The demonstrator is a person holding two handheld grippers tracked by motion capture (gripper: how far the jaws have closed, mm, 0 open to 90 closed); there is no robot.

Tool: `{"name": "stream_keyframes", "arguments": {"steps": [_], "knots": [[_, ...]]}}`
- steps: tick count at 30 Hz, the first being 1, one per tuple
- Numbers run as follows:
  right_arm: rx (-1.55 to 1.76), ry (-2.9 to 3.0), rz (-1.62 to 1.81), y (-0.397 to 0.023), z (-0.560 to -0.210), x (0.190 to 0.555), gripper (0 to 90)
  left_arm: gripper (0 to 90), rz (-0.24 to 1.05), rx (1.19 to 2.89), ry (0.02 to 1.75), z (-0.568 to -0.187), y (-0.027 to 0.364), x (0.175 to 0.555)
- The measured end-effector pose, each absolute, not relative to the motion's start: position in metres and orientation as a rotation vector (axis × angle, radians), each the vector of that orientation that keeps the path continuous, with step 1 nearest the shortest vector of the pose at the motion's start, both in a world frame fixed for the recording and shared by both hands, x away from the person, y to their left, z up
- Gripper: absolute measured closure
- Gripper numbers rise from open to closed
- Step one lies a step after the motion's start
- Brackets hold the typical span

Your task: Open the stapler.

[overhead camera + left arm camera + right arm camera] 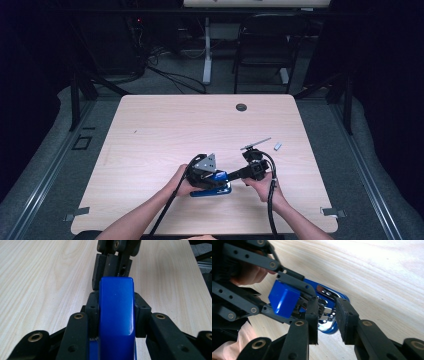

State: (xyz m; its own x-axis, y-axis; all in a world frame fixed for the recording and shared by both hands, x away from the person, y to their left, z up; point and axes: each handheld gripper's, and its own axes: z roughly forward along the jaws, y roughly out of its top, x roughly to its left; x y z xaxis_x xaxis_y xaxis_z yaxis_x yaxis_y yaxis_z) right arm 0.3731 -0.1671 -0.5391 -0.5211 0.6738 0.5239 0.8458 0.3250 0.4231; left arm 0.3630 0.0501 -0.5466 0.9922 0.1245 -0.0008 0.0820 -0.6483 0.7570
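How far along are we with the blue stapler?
Done: left gripper clamps the blue stapler's lid, raised off its base. In hand: right gripper stands open at the exposed metal magazine. Left: the staple strip lies on the table, not loaded.

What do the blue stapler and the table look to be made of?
Stapler: glossy blue cover, probably moulded plastic, judging by soft highlights; the inner magazine looks like shiny bare metal. Table: pale wood-grain top, matte, likely laminate rather than solid wood.

1 blue stapler, 2 grippers – 1 metal rod, 1 sm. block.
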Motion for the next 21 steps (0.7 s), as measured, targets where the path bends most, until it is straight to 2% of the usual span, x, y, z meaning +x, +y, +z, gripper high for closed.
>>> {"name": "stream_keyframes", "arguments": {"steps": [21], "knots": [[-1.298,-2.518,-0.941,-0.152,-0.540,0.372,72.5,65.6,0.080,2.348,0.152,-0.526,0.056,0.359]]}}
